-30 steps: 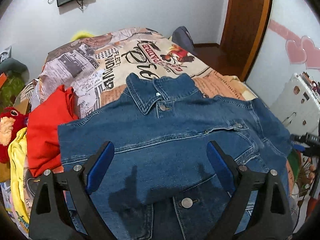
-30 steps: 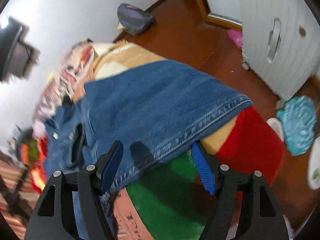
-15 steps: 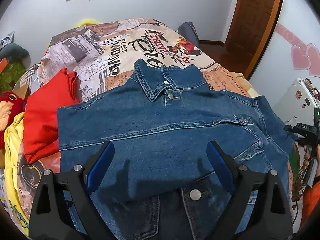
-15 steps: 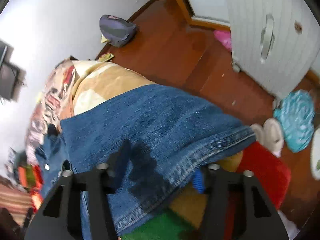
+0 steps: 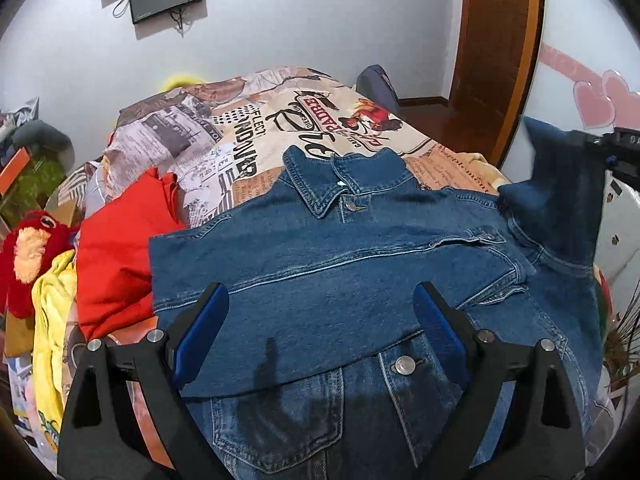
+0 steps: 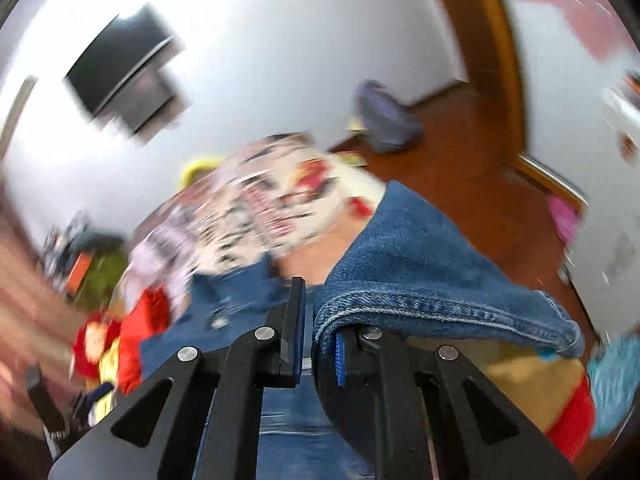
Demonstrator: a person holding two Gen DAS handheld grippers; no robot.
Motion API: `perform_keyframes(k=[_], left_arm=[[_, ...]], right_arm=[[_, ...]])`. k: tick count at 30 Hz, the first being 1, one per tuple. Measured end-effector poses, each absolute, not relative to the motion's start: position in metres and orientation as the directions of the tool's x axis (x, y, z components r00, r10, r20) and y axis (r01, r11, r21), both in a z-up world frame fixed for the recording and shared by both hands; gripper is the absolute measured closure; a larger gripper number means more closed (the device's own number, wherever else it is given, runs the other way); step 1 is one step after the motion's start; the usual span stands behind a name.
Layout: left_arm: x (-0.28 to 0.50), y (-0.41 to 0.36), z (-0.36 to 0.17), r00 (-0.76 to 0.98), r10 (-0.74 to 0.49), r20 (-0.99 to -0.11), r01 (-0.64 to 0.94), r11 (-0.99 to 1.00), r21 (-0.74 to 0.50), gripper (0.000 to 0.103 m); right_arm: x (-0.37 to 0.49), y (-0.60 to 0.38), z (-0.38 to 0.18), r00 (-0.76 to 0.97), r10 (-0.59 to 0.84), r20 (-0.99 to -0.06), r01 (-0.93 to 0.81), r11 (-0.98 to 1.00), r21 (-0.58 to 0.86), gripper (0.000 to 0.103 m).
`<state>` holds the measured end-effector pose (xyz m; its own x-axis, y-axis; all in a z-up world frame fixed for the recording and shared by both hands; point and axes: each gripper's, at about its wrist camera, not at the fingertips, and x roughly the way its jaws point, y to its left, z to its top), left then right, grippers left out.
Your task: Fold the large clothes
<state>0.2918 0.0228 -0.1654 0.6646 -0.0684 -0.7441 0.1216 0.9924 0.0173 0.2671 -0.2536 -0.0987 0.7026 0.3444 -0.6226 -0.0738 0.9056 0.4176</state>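
Note:
A blue denim jacket [image 5: 360, 272] lies front-up on the bed, collar toward the far end, with its left sleeve folded across the chest. My left gripper [image 5: 320, 332] is open and empty, hovering over the jacket's lower front. My right gripper [image 6: 316, 344] is shut on the cuff of the jacket's right sleeve [image 6: 420, 280] and holds it lifted off the bed. In the left wrist view the raised sleeve [image 5: 560, 192] stands up at the right edge. The right wrist view is blurred.
The bed has a newspaper-print cover [image 5: 248, 128]. A red garment [image 5: 120, 248], a yellow garment [image 5: 52, 320] and a red plush toy [image 5: 24, 256] lie at the left. A white cabinet [image 5: 620, 240] and wooden door [image 5: 496, 52] stand at the right.
My right gripper closed on the right sleeve's cuff and lifted it up off the bed edge, swinging toward the bed. My left gripper stayed open and shifted only slightly over the jacket.

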Motion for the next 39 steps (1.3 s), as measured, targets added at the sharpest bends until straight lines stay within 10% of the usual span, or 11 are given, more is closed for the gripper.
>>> perform_keyframes(k=[14,21,34,39], left_arm=[[0.288,0.063,-0.182,0.618,-0.068,-0.783,0.019,0.997,-0.072,0.009],[0.293,0.052,-0.184,0.614,-0.084,-0.785,0.026,0.996,-0.087,0.009],[0.301,0.040,-0.186,0.598,-0.070,-0.798,0.031,0.997,-0.064,0.009],[0.302,0.043,-0.187,0.597,-0.063,-0.800,0.024,0.998,-0.060,0.009]], right_arm=[[0.265,-0.221,-0.167,0.423,0.437,-0.793,-0.060,0.887,0.457,0.078],[0.254,-0.280,-0.139,0.593,0.276,-0.756,0.120,0.898,0.422,0.037],[0.276,-0.344,-0.226,0.538,0.325,-0.778,0.419,0.698,0.582,0.039],[0.295,-0.341,-0.231,0.556,0.284,-0.782,0.403,0.730,0.552,0.073]])
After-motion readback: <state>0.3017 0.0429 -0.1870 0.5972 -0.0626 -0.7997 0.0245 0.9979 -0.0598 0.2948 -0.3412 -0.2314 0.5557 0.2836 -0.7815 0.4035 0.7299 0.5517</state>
